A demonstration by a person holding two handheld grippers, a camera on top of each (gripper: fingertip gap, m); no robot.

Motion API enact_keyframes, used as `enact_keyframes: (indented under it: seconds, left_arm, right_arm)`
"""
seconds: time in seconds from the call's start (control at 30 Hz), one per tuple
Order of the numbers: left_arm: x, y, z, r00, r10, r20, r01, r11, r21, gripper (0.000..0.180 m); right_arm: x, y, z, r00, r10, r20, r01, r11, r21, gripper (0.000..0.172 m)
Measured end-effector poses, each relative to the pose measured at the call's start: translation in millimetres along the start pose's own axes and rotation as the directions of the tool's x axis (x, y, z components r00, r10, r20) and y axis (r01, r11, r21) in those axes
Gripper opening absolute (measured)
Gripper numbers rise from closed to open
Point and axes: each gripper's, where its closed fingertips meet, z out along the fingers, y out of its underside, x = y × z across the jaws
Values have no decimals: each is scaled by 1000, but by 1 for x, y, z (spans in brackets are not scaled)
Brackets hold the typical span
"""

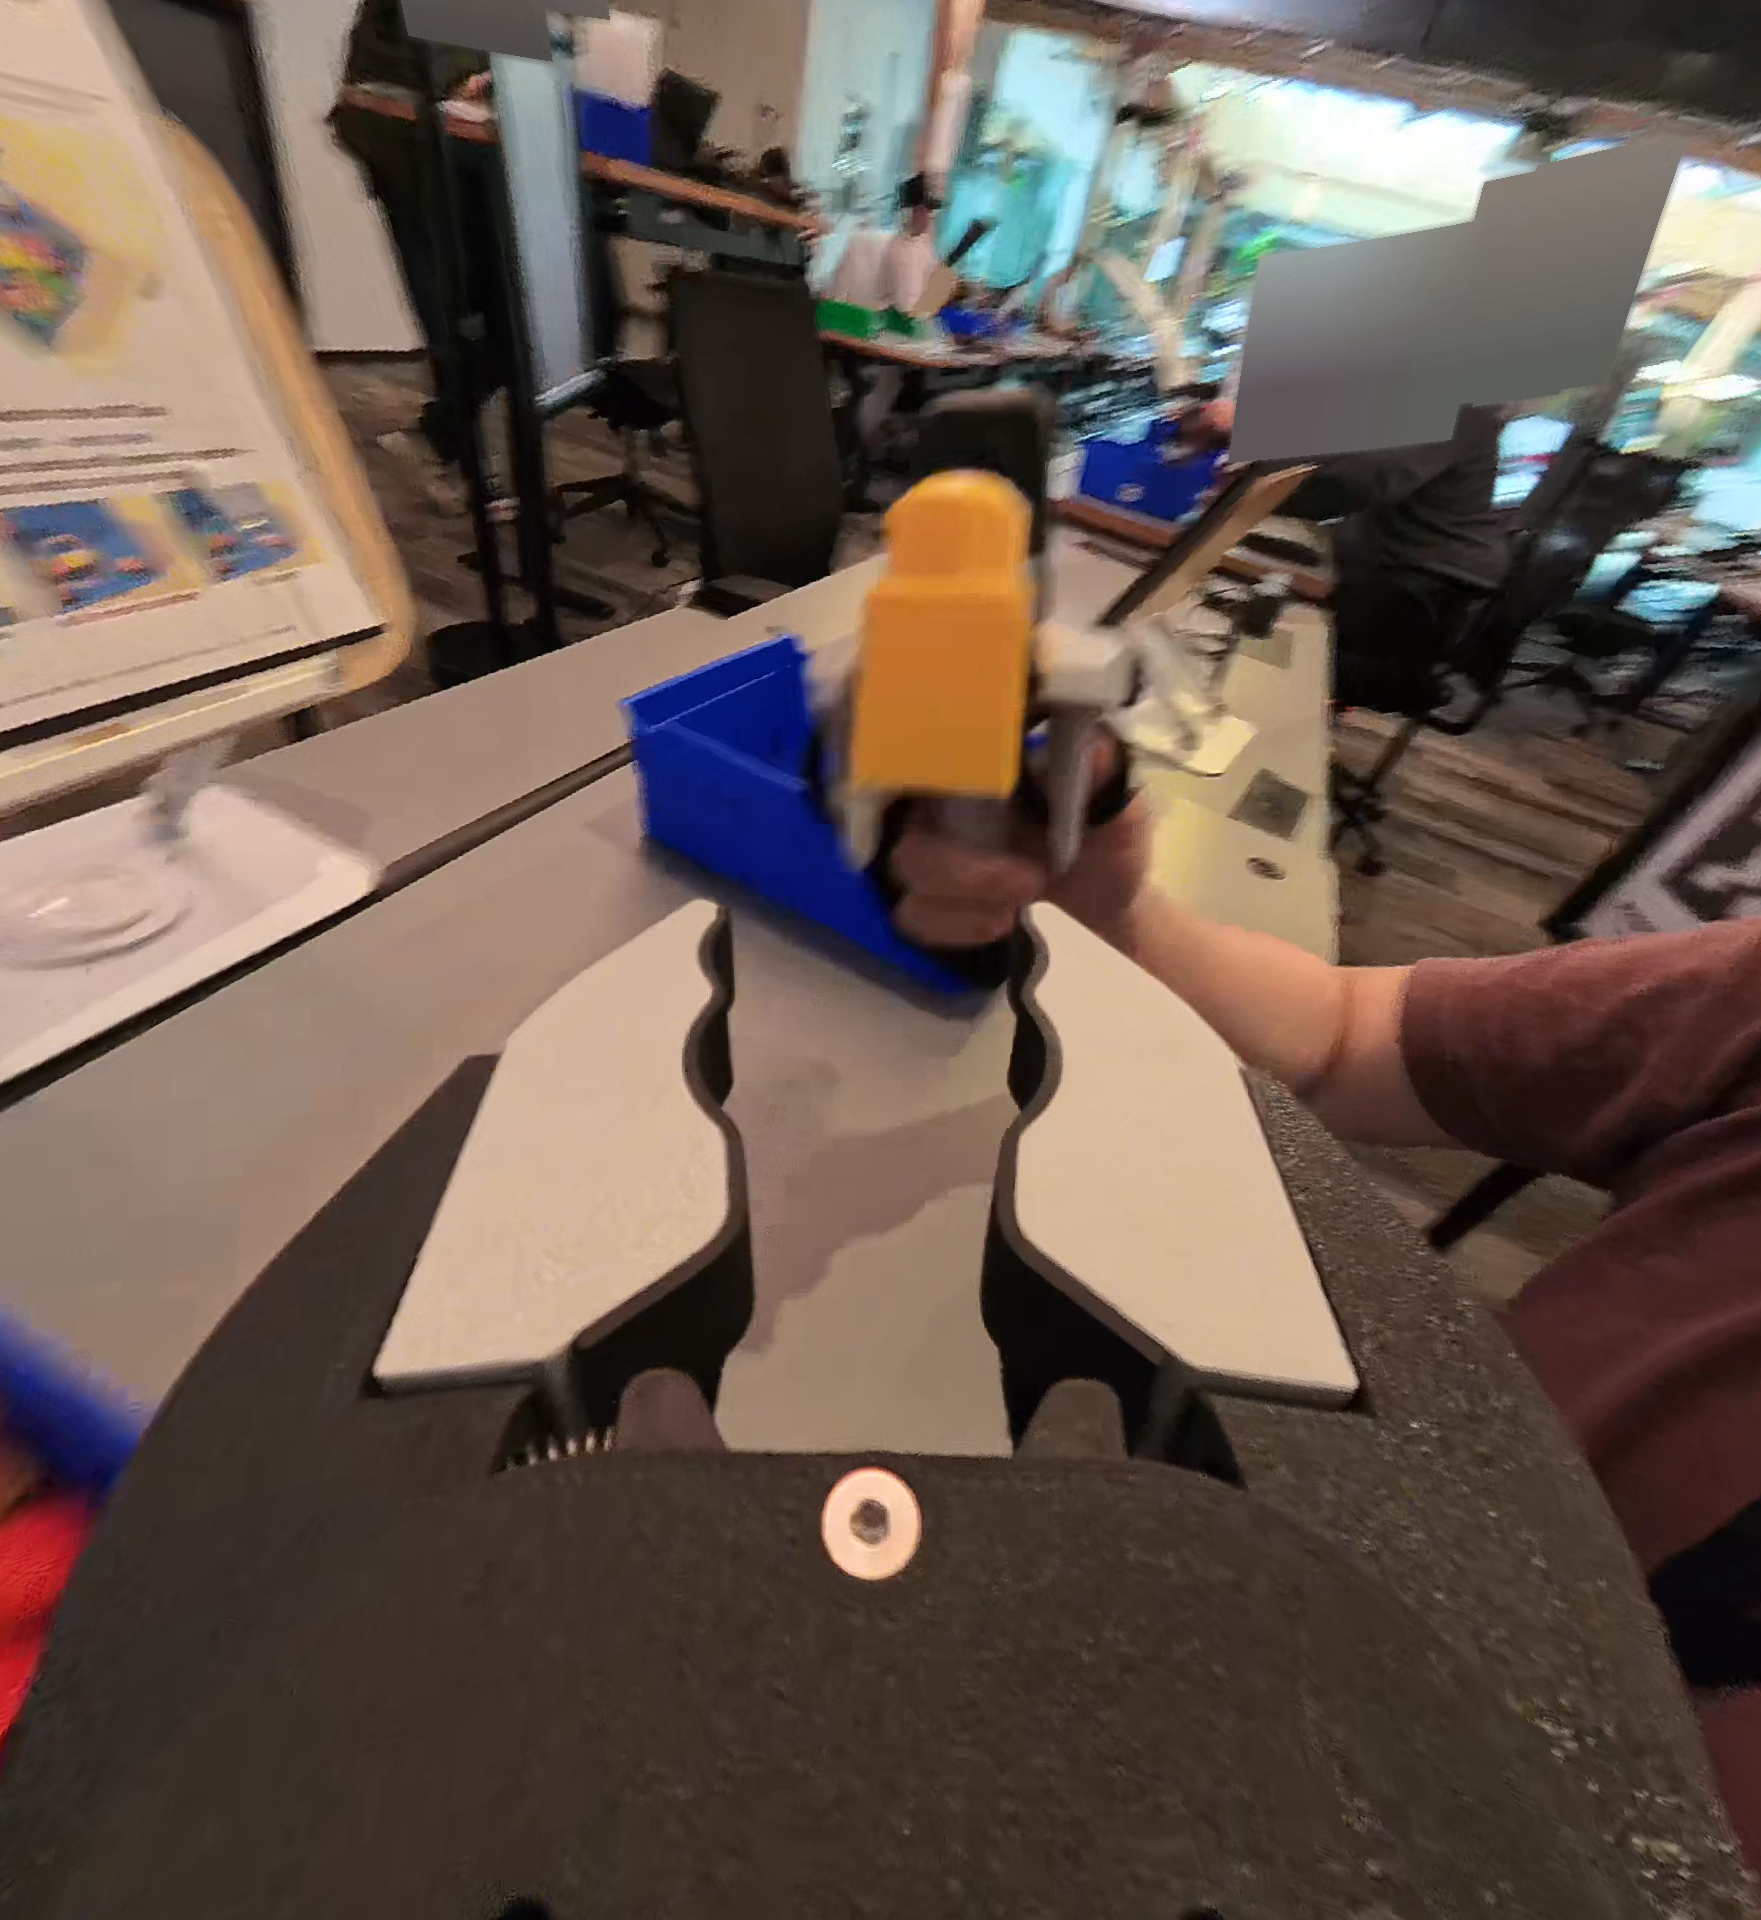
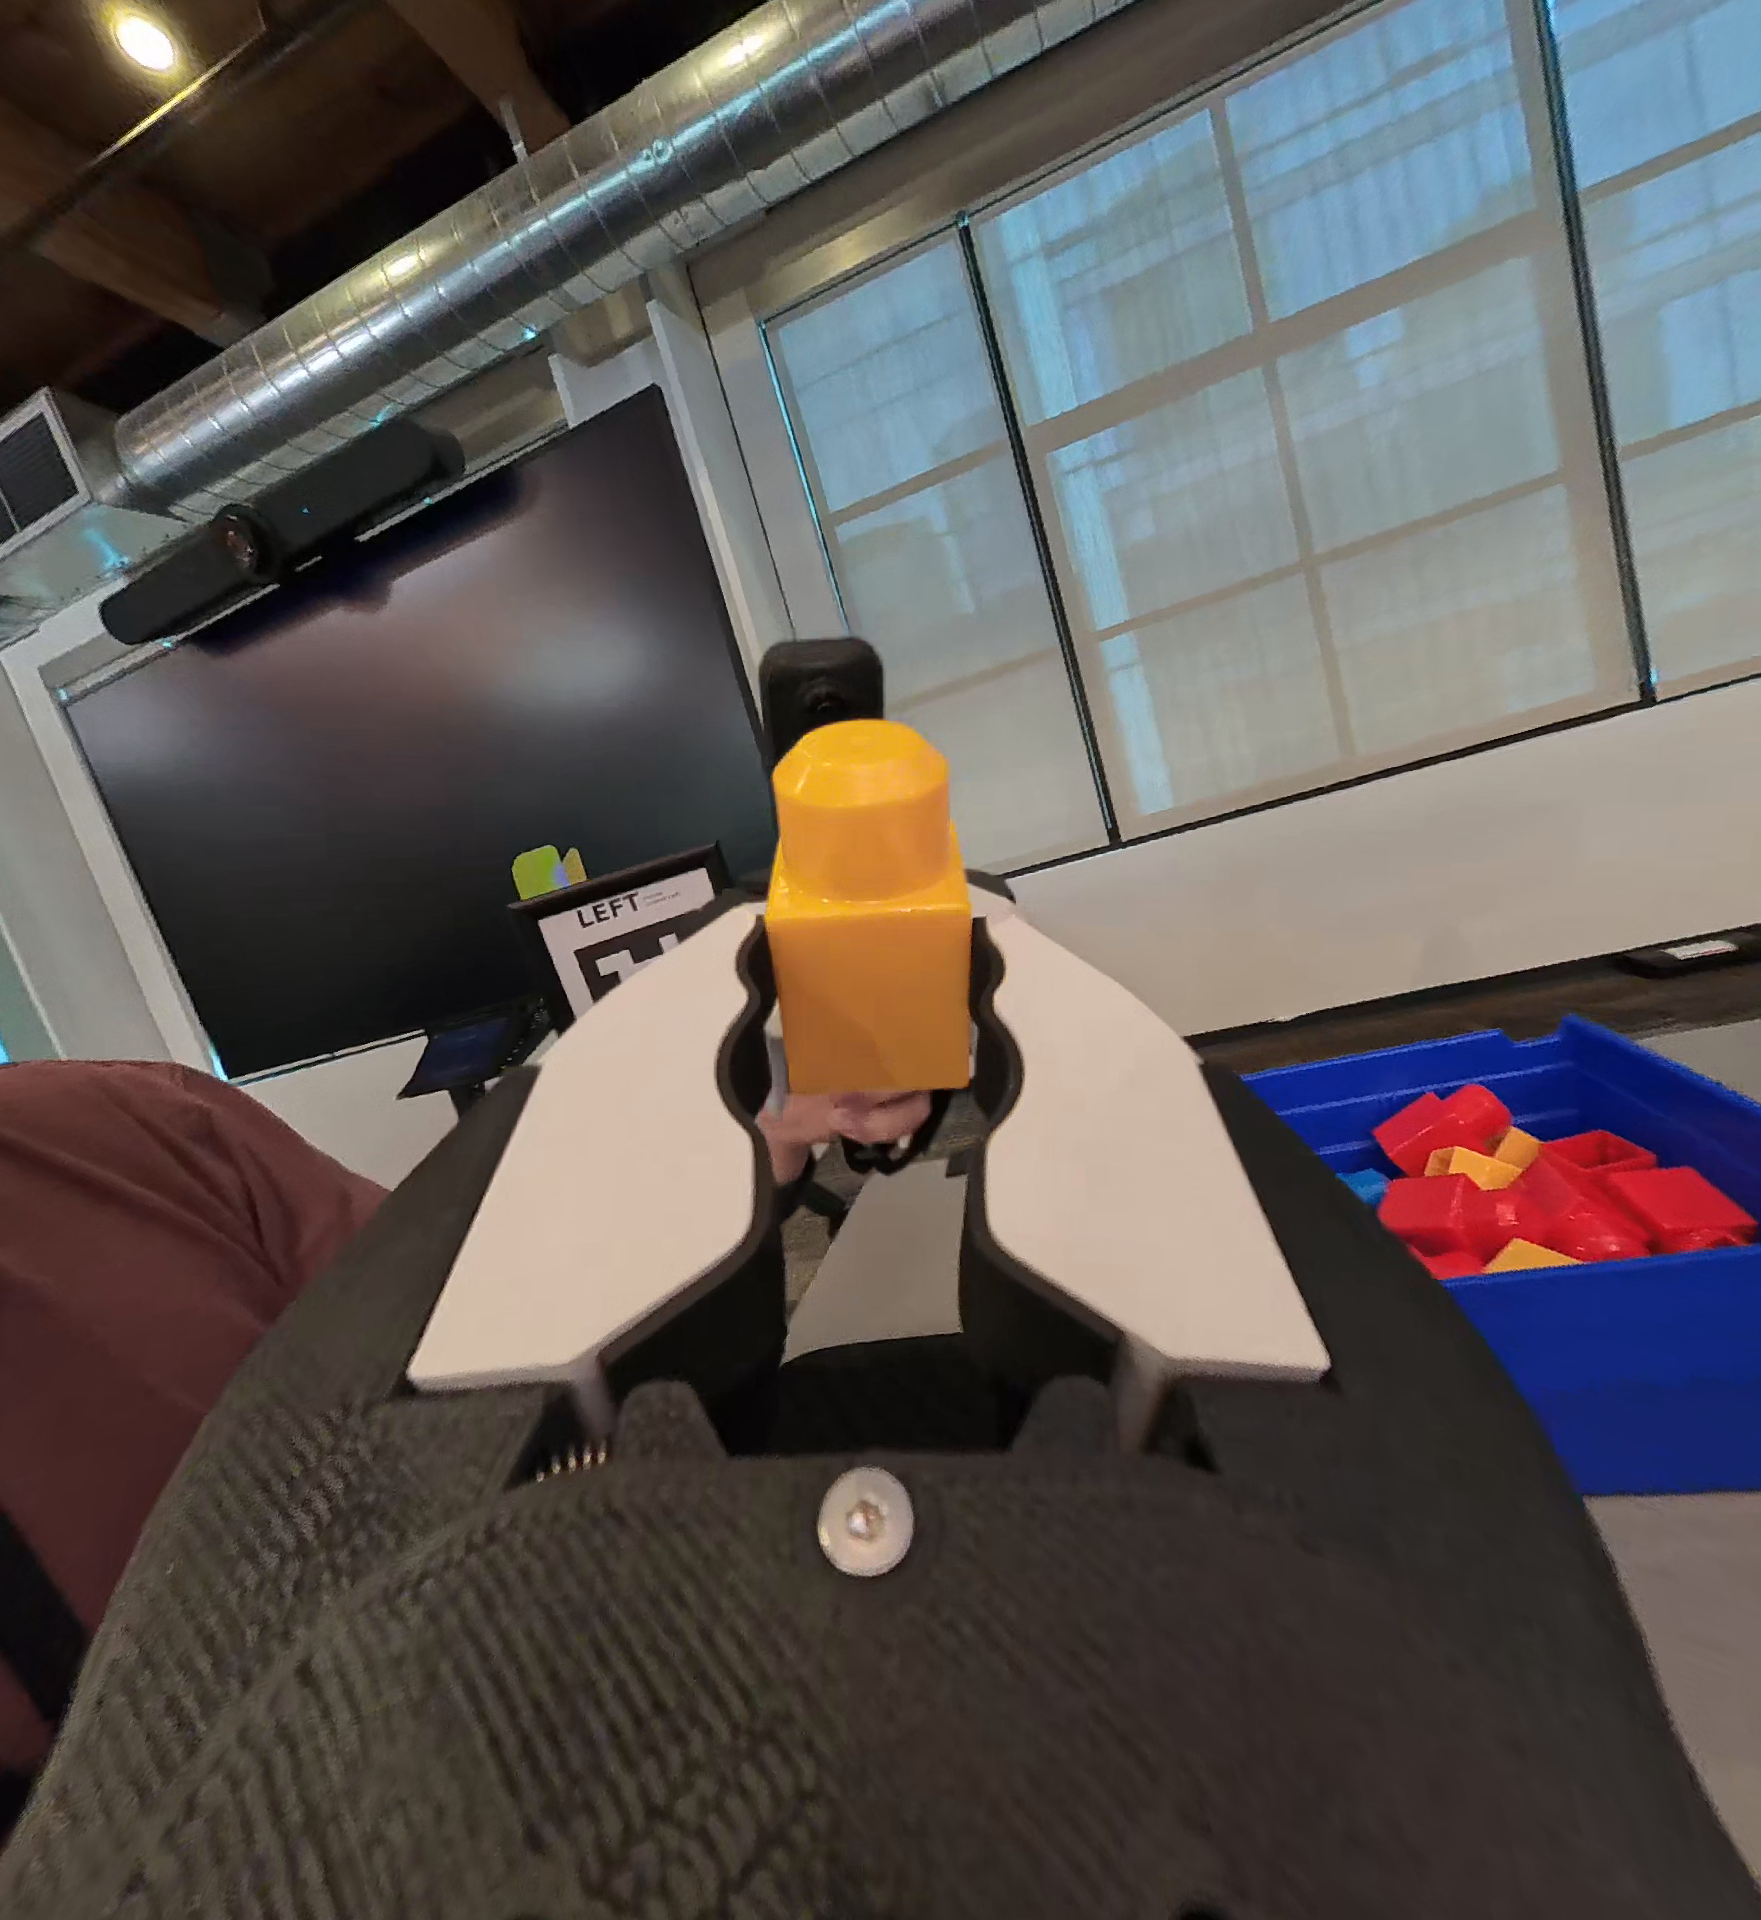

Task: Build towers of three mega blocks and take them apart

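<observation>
The right hand-held gripper [image 2: 868, 997] is clenched on a single orange-yellow mega block [image 2: 865, 987], its stud pointing up; both pads press against the block's side walls, and the block is lifted clear of the desk [image 1: 440, 1091]. In the left wrist view the same block [image 1: 943, 675] appears blurred, raised above the near end of an open blue bin [image 1: 741, 790] that stands on the grey desk toward its far edge, with the person's hand [image 1: 969, 883] wrapped around the gripper handle below it and a maroon sleeve [image 1: 1624, 1049] reaching in from the right.

The left hand-held gripper [image 1: 868, 997] is released: its two fingers [image 1: 585, 1143] stand apart with only bare desk surface between them, well short of the block.

A second blue bin [image 2: 1686, 1371] sits on the desk beside the right gripper, holding a loose pile of red blocks [image 2: 1541, 1205] and a few orange-yellow ones [image 2: 1478, 1164]. A corner of this bin shows at the lower left of the left wrist view. An instruction sheet in a clear stand [image 1: 97, 436] rises near the desk's left edge.
</observation>
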Motion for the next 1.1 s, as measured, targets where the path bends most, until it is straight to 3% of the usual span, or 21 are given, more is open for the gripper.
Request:
enact_keyframes:
  seconds: [0.1,0.17,0.23,0.4,0.57,0.93,1.1]
  left_arm:
    - [-56,25,-54,941,-24,337,71,989,-126,52]
    - [-96,55,-97,826,-42,562,195,957,-216,52]
    - [-125,84,-124,723,-87,685,334,912,-237,53]
    - [-165,129,-104,627,-365,688,602,787,-132,45]
    - [-196,166,-93,520,-231,822,691,680,-246,52]
    - [-219,182,-83,434,-54,899,747,580,-326,55]
    - [-222,195,-90,405,19,914,809,459,-367,48]
  right_arm:
    - [1,-22,-14,994,-90,-66,89,996,-18,36]
    - [0,-34,-23,980,-165,-110,160,986,-47,36]
    - [-1,-42,-29,968,-210,-140,202,977,-66,36]
    - [7,-46,-38,954,-220,-203,204,974,-100,36]
    - [12,-38,-38,949,-230,-217,202,968,-147,36]
    - [21,-31,-41,946,-210,-246,164,967,-196,36]
    - [16,-36,-42,945,-223,-239,179,965,-192,36]
